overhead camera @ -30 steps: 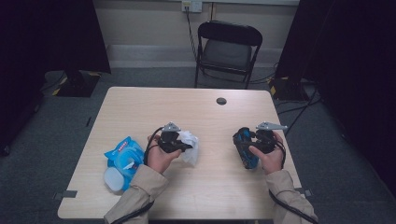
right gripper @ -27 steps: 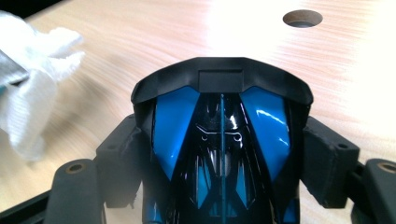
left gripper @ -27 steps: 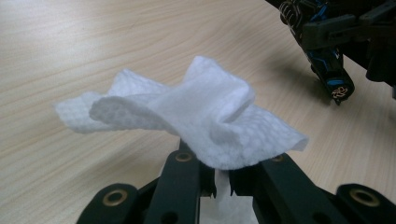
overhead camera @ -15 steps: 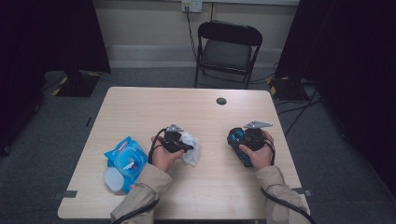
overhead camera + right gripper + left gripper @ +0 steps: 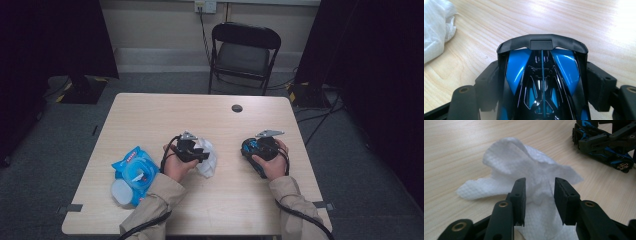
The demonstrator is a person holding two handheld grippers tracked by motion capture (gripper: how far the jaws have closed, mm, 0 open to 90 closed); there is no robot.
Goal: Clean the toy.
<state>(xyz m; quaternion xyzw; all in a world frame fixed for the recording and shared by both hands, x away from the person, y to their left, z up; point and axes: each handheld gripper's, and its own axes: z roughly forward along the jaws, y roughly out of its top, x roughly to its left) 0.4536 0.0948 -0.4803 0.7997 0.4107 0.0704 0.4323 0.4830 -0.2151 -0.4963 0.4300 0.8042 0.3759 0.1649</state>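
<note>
**Toy car gripped on the right, wipe under the left jaws**

The right gripper point(image 5: 541, 82) holds a blue-and-black toy car point(image 5: 541, 75), its two jaws pressed against the car's sides behind the black rear wing. In the high view the car point(image 5: 255, 150) sits at the right gripper point(image 5: 264, 147), just above the light wooden table point(image 5: 150, 115).

Beside the car lies a crumpled white wipe point(image 5: 524, 170). The left gripper point(image 5: 539, 195) stands over it with its jaws narrowly parted; a fold of the wipe rises between them, but whether they pinch it cannot be told.

Further from the car, beyond the wipe point(image 5: 207, 157) and the left gripper point(image 5: 192, 150), a blue wipes packet point(image 5: 134, 167) rests on the table.
</note>
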